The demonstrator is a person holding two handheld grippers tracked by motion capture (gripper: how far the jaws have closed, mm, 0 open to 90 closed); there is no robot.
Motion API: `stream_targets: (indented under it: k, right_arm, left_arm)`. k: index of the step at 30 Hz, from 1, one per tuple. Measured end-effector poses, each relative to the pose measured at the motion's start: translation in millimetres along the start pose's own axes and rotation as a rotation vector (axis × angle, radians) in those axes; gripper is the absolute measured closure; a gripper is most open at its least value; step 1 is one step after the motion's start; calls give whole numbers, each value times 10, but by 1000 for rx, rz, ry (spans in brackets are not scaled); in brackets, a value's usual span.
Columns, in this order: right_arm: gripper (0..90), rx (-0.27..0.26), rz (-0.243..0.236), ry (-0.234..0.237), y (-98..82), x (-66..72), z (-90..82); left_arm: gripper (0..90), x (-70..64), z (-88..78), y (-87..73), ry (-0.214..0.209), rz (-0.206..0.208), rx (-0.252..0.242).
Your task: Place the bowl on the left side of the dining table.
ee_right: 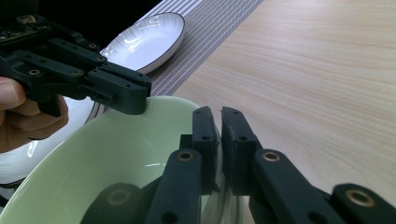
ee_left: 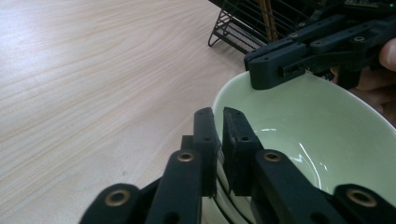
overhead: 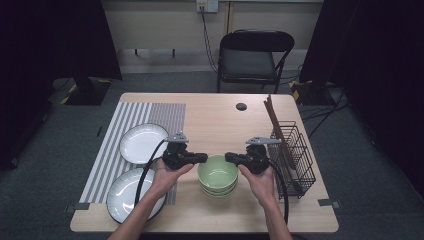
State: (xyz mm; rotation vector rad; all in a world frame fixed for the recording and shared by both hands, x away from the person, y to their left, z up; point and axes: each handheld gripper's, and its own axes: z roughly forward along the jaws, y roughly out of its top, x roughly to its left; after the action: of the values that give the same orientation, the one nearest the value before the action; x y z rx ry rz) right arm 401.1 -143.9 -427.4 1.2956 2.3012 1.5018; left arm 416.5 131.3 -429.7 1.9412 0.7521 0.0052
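Centrally on the pale wooden table (overhead: 215, 115) sits a stack of light green glazed bowls (overhead: 217, 175); how many lie under the top one is hard to tell. At the stack's left edge the left gripper (ee_left: 218, 122) pinches the top bowl's rim, jaws nearly together on it. Opposite, the right gripper (ee_right: 218, 121) clamps the facing rim likewise. Beyond the stack's right stands a black wire rack (overhead: 294, 152), cut off in the left gripper view. Left of the stack, two white dark-rimmed plates (overhead: 142, 142) rest on a striped grey mat (overhead: 150, 112), the nearer partly hidden by a forearm.

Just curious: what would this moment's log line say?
left gripper: shut on bowl rim | right gripper: shut on opposite rim | bowl: top of stack
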Motion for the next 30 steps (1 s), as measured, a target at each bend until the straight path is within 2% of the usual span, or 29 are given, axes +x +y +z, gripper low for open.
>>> stream_targets:
  k: [3, 4, 5, 6, 7, 9, 11, 13, 14, 15, 18, 21, 23, 27, 29, 30]
  right_arm:
    - [848, -3, -4, -6, -4, 5, -2]
    - [848, -3, -4, -6, -4, 5, -2]
    - [847, -5, 1, -1, -8, -3, -1]
    - [847, -5, 1, -1, -8, -3, -1]
    - [847, -6, 0, -2, -10, -3, 0]
    - [846, -12, -2, 1, -16, -6, 0]
    - [845, -15, 5, -1, -23, -10, 0]
    - [844, -14, 8, 3, -26, -16, 0]
    - [844, -15, 9, 2, -29, -19, 0]
    - [844, -16, 10, 3, -32, -21, 0]
    - [844, -16, 12, 4, -33, -22, -1]
    - [844, -15, 7, 4, -32, -21, -1]
    - [844, -16, 7, 1, -33, -17, -1]
    - [843, -17, 5, -3, -35, -13, -2]
    - [843, -18, 4, -7, -37, -7, -2]
    - [843, -18, 4, -7, -37, -7, -2]
  left_arm:
    - [778, -51, -48, 12, 13, 45, -7]
    - [769, -51, -48, 12, 13, 45, -7]
    - [770, -74, -90, 16, 15, 44, -29]
    - [770, -86, -119, 19, -14, 41, -50]
    - [746, -165, -191, 38, -21, 71, -82]
    - [739, -248, -230, 47, -77, 72, -87]
    - [722, -367, -228, 45, -100, 122, -47]
    - [688, -474, -214, 31, -146, 159, -29]
    - [675, -474, -214, 31, -146, 159, -29]
    - [670, -563, -191, 24, -153, 176, -25]
    - [658, -674, -128, 15, -189, 198, 9]
    - [649, -754, -73, -6, -203, 214, 40]
    - [649, -836, 10, -37, -199, 234, 65]
    - [670, -881, 124, -62, -173, 262, 103]
    - [730, -883, 148, -70, -185, 259, 105]
    - [760, -899, 165, -81, -163, 275, 104]
